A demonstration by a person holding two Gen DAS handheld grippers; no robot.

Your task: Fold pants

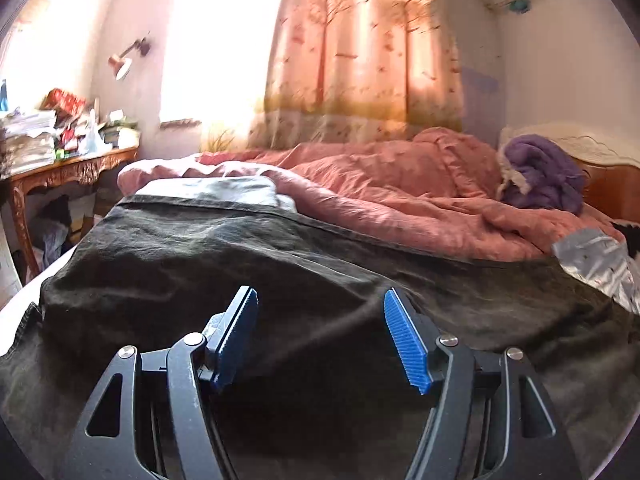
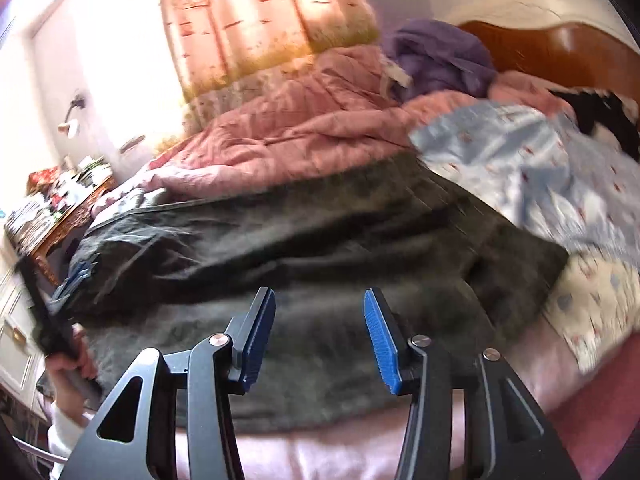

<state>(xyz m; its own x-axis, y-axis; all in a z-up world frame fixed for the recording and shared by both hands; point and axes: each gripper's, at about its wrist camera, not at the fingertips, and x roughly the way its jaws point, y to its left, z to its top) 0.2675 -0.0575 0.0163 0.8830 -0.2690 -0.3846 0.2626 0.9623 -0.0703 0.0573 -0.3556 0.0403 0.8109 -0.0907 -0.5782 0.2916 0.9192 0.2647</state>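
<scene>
Dark grey pants (image 1: 200,264) lie spread flat across the near side of the bed, seen again in the right wrist view (image 2: 280,240) with their near edge close to the mattress side. My left gripper (image 1: 319,296) hovers over the pants with its blue pads wide apart and nothing between them. My right gripper (image 2: 318,294) is also open above the near part of the pants, and its pads hold no cloth. At the far left of the right wrist view, a person's hand (image 2: 74,364) holds the blurred left gripper (image 2: 52,320) over the pants' left end.
A rumpled pink quilt (image 1: 400,184) lies behind the pants, with a purple blanket (image 1: 544,172) by the wooden headboard (image 2: 552,52). A light blue patterned sheet (image 2: 520,160) lies at the right. A cluttered carved desk (image 1: 72,164) stands left of the bed, and a curtain (image 1: 360,48) hangs behind.
</scene>
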